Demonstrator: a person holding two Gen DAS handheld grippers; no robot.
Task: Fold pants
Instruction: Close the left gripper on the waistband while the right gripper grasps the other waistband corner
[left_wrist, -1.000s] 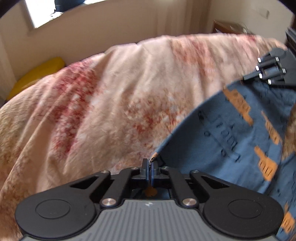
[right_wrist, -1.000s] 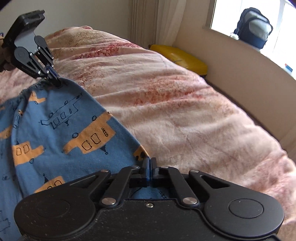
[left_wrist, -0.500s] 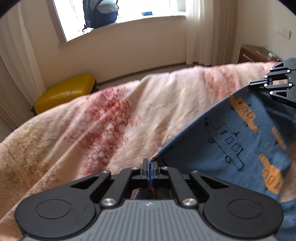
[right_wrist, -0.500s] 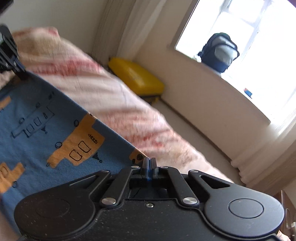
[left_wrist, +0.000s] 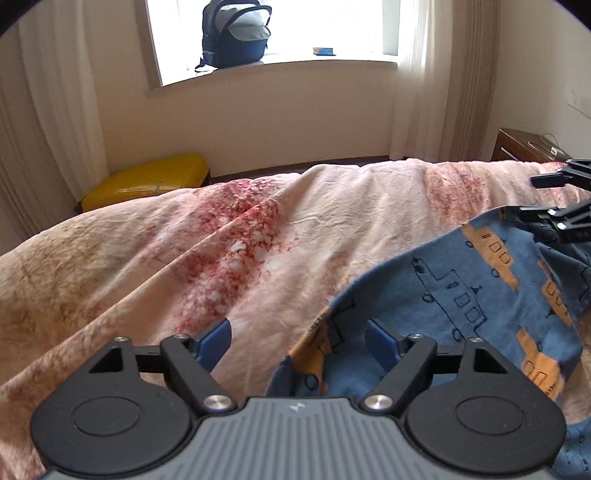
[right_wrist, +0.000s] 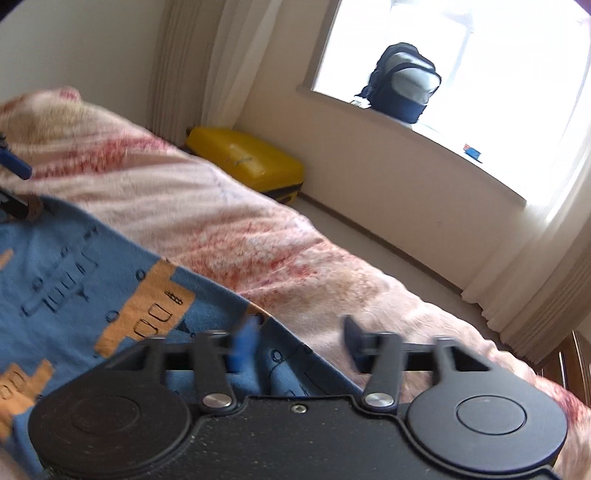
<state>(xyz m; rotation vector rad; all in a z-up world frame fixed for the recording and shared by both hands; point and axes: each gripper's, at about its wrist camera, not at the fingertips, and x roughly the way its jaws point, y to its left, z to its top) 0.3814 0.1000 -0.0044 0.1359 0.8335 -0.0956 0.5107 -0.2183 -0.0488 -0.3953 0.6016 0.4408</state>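
Note:
The blue pants (left_wrist: 461, 295) with orange and outline prints lie on the pink-and-red bedspread (left_wrist: 221, 258). My left gripper (left_wrist: 298, 341) is open, its blue pads on either side of the pants' near corner, holding nothing. My right gripper (right_wrist: 299, 341) is open too, with the pants' edge (right_wrist: 110, 295) lying between and left of its fingers. The right gripper also shows at the right edge of the left wrist view (left_wrist: 554, 214), over the pants' far corner. The left gripper shows at the left edge of the right wrist view (right_wrist: 13, 184).
A yellow suitcase (left_wrist: 147, 184) lies on the floor beyond the bed, under a window sill holding a dark backpack (left_wrist: 234, 35). Curtains hang at both sides. A wooden nightstand (left_wrist: 524, 147) stands at the right. The bedspread stretches wide to the left of the pants.
Both grippers were shut on the pants' edge and have opened, letting the fabric go. The pants now rest on the bedspread. Both cameras have tilted up toward the window.

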